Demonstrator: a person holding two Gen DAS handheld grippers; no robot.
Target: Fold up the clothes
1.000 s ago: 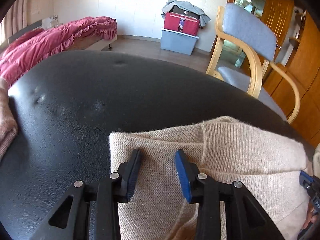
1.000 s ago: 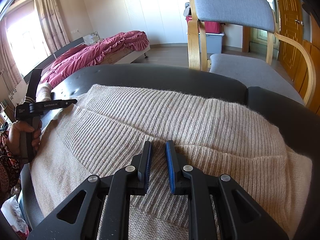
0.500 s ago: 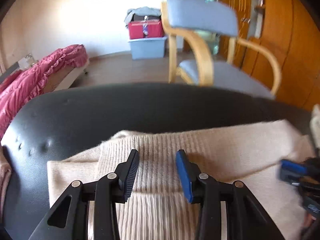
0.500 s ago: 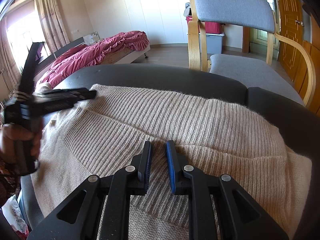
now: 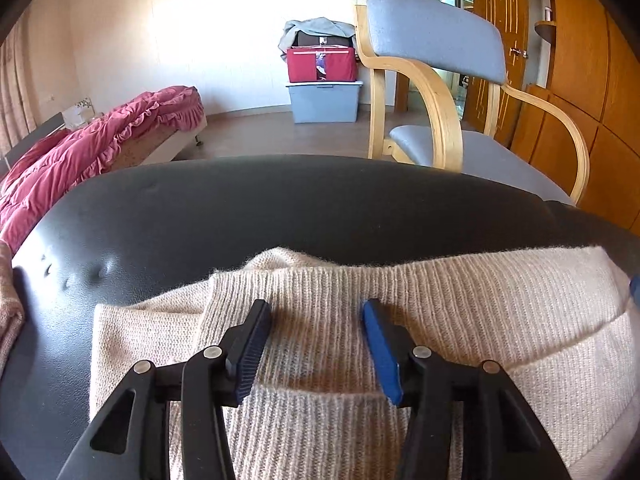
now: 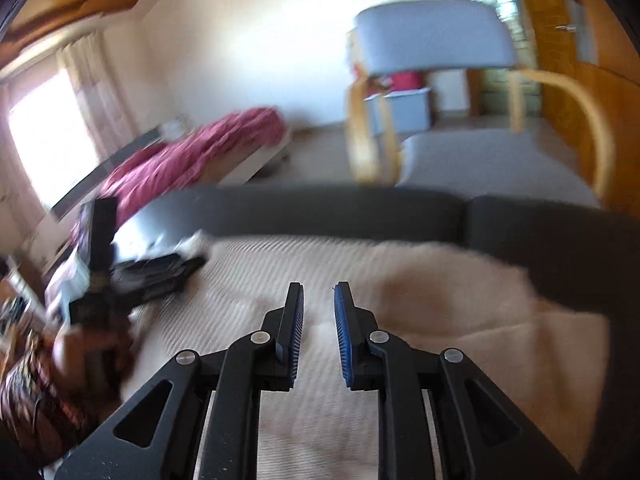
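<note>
A beige ribbed knit sweater [image 5: 460, 300] lies partly folded on a black leather seat [image 5: 280, 208]. One layer is doubled over along its far edge. My left gripper [image 5: 316, 306] hovers just over that folded layer; its jaws are opening wide and no fabric is between them. The right wrist view is blurred by motion. There the sweater [image 6: 440, 320] spreads below my right gripper [image 6: 319, 286], whose jaws are opening a little, with a narrow gap and nothing in it. The left gripper [image 6: 188, 264] shows at the sweater's left edge, held by a hand [image 6: 80, 352].
A wooden armchair [image 5: 436, 36] with grey cushions stands behind the seat. A bed with a red quilt [image 5: 120, 132] is at the left, and storage boxes [image 5: 324, 80] stand by the far wall. Wooden cabinets [image 5: 592, 80] line the right. A pinkish garment [image 5: 8, 312] lies at the seat's left edge.
My left gripper swung to the right over the sweater's folded edge and its jaws spread wider. My right gripper rose off the knit and its jaws parted slightly; its view is now blurred.
</note>
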